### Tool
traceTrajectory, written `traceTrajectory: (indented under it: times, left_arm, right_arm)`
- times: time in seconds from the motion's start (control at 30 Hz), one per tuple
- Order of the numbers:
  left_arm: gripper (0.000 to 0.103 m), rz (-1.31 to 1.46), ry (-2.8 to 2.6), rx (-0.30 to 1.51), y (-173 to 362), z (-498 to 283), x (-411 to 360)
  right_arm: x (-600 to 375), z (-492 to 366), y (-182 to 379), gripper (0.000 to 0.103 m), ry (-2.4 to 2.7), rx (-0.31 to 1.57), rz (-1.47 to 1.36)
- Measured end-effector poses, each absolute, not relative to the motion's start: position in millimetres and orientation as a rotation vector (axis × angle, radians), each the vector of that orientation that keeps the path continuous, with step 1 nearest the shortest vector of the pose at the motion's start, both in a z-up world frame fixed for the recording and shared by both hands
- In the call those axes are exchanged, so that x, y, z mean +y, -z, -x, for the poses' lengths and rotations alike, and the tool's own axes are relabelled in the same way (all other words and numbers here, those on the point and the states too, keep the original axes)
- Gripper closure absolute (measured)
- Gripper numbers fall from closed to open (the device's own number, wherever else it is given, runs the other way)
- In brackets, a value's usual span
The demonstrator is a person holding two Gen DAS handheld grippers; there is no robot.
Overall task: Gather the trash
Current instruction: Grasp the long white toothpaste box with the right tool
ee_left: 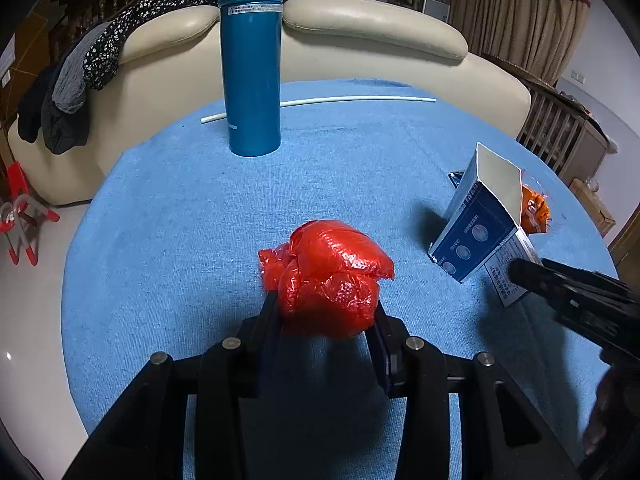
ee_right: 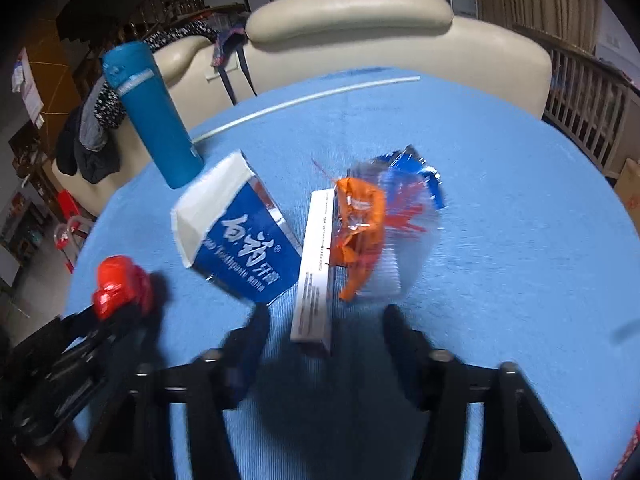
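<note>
Left wrist: blue tablecloth [ee_left: 192, 220] before cream sofa [ee_left: 360, 28].

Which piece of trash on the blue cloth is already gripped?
The red bag: the left gripper has its fingers pressed on both sides of it. The toothpaste box and wrappers lie loose.

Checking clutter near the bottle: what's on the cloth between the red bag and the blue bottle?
Nothing: in the left wrist view, bare blue cloth runs from the red bag to the blue bottle. The white stick lies behind the bottle.
</note>
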State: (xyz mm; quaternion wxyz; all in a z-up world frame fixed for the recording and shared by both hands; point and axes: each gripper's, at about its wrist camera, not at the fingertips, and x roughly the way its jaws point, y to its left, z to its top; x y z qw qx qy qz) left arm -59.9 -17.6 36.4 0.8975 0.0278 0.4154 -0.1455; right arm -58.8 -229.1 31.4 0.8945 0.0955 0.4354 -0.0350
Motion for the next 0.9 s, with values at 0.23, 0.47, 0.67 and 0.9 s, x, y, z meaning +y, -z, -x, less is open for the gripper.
traceTrajectory:
  times: [0.23, 0.47, 0.67, 0.9]
  left_arm:
    - [0.061, -0.056, 0.31, 0.869, -39, 67, -23]
    - [0.061, -0.084, 0.326, 0.847, -49, 96, -36]
    - [0.061, -0.115, 0.334, 0.823, -60, 125, -46]
    - [0.061, -0.148, 0.352, 0.78, -78, 156, -62]
  right_arm:
    - [-227, 72, -32, 0.087, 0.05, 0.888, -0.187]
    - [-235, 124, -41, 0.087, 0.056, 0.858, -0.211]
    - [-242, 165, -50, 0.087, 0.059, 0.817, -0.247]
    - [-252, 201, -66, 0.087, 0.075, 0.756, -0.284]
